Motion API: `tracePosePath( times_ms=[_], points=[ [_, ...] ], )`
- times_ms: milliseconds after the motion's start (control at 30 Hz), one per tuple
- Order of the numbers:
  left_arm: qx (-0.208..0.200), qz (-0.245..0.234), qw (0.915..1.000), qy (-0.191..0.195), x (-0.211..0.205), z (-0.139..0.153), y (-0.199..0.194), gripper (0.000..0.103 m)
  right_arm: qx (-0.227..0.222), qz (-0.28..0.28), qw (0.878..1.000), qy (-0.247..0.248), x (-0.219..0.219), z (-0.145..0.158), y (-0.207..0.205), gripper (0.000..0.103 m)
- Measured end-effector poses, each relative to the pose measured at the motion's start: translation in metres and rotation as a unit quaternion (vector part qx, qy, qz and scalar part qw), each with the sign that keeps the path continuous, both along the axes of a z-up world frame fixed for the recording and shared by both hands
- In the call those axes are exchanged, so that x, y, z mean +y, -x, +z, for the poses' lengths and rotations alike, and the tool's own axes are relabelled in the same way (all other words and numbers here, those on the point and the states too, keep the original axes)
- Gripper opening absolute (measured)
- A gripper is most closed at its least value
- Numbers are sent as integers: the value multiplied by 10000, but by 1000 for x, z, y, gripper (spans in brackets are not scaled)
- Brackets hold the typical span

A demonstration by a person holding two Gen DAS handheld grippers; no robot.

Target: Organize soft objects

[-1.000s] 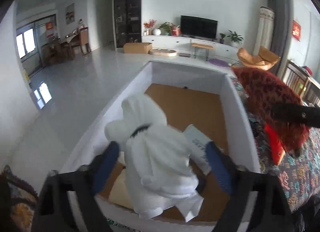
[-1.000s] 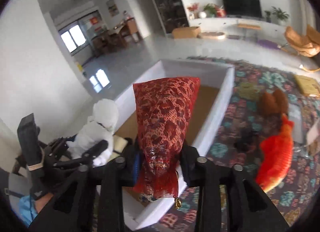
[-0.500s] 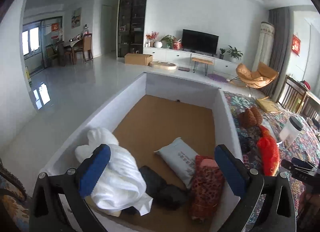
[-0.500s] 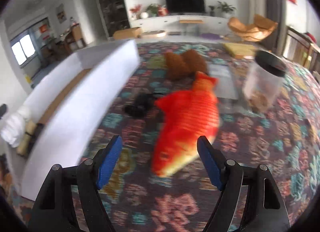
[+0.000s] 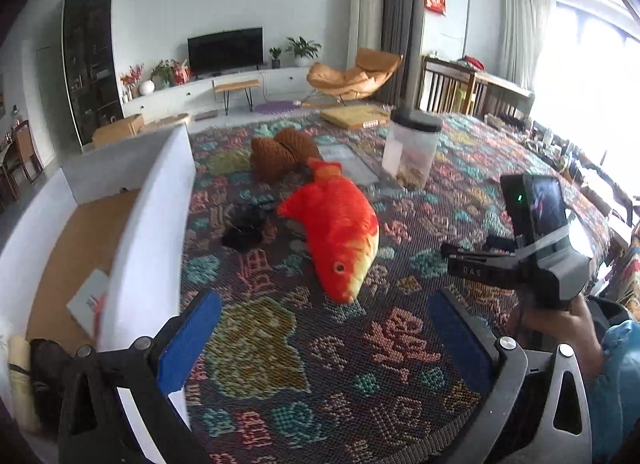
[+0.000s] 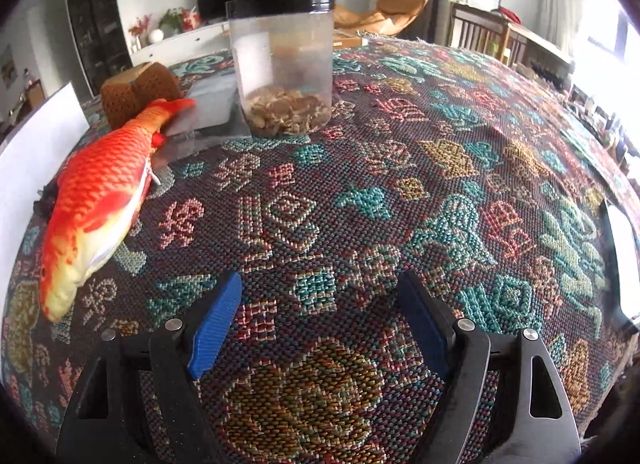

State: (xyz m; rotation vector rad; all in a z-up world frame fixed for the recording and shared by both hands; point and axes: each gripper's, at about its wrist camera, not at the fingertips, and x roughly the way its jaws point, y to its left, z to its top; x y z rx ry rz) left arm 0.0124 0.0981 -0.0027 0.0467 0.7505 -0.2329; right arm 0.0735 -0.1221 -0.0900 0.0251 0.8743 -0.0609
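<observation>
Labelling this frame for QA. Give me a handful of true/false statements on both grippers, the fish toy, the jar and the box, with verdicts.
1. The left gripper holds nothing. True.
2. The orange fish plush lies inside the white box. False: it lies on the patterned cloth, outside the box wall.
3. The right gripper is closed on the fish. False: its jaws have just been opening and stand open over bare cloth, with the fish off to one side.
4. The clear jar stands upright with a black lid on. True.
5. A brown knitted item lies beyond the fish's tail. True.
</observation>
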Motion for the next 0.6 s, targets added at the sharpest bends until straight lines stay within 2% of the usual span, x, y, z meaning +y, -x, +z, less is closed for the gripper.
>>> tracePosePath(
  times_ms=[100,167,433,600],
  points=[
    [325,99,9993,-152,-9,-38,-15,103,-6,-11,10000,-91,-2,1,0,85],
    [426,226,9983,-313,-10,-53,-27,103,-12,-11,9999,-107,-3,1,2,85],
    [676,408,9961,-384,-2,-80,-61,103,-6,-3,10000,-66,-3,-1,3,86],
    [835,498,9952,-56,7,-89,-63,103,-6,-4,10000,-65,-3,0,3,87]
  ],
)
